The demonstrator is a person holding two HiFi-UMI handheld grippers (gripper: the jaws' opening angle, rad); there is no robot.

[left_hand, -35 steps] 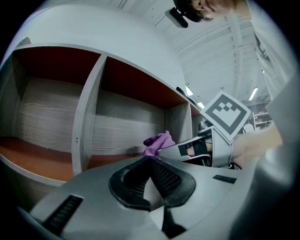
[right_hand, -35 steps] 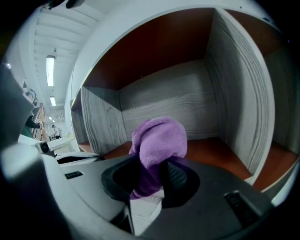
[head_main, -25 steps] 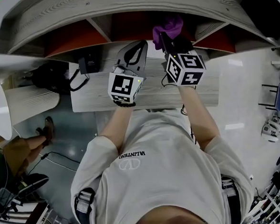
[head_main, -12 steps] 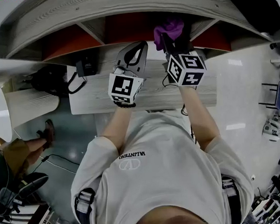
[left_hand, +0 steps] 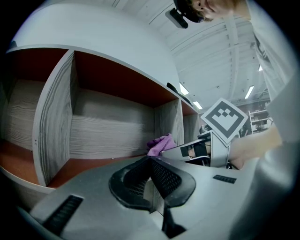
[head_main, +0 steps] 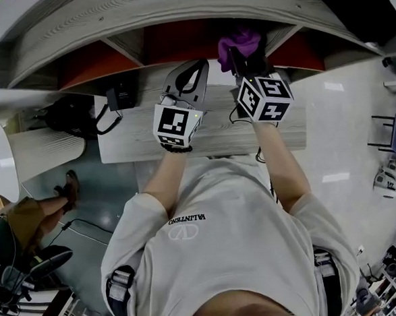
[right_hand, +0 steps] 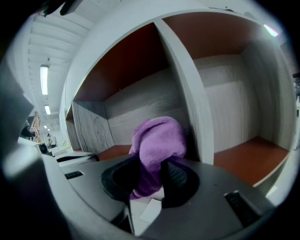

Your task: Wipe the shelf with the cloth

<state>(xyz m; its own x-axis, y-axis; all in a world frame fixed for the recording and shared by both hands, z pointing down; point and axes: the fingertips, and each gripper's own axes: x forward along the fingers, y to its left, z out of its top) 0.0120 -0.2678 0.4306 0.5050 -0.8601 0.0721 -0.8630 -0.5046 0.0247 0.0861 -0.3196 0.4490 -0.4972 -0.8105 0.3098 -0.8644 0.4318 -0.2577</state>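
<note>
Pinches a soft purple fleece cloth (right_hand: 157,140) in the right gripper (right_hand: 151,174), black ribbed jaws closed on its lower fold, with the bulk of it bunched up past the fingertips. Carries that bunch at the mouth of the grey wood-grain shelf unit with red-brown inner panels (right_hand: 140,101), just left of an upright grey divider (right_hand: 187,103) and close in front of it; hard to tell whether touching the compartment floor. Shows, in the left gripper view, the same cloth (left_hand: 160,143) low at the right end of the middle compartment, by the divider there. Keeps the left gripper (left_hand: 150,160) empty, jaws pressed together at the tips, pointing into the shelf (left_hand: 108,126) to the left of the cloth and short of the opening. Reaches, seen from the head view, both bare forearms straight ahead over a pale grey wood-grain tabletop (head_main: 135,134), roughly parallel and near each other. Holds the left gripper (head_main: 195,63) above the tabletop's far edge, and the right gripper (head_main: 243,55) a little further forward, the cloth (head_main: 238,39) just inside the shelf (head_main: 174,7).
</note>
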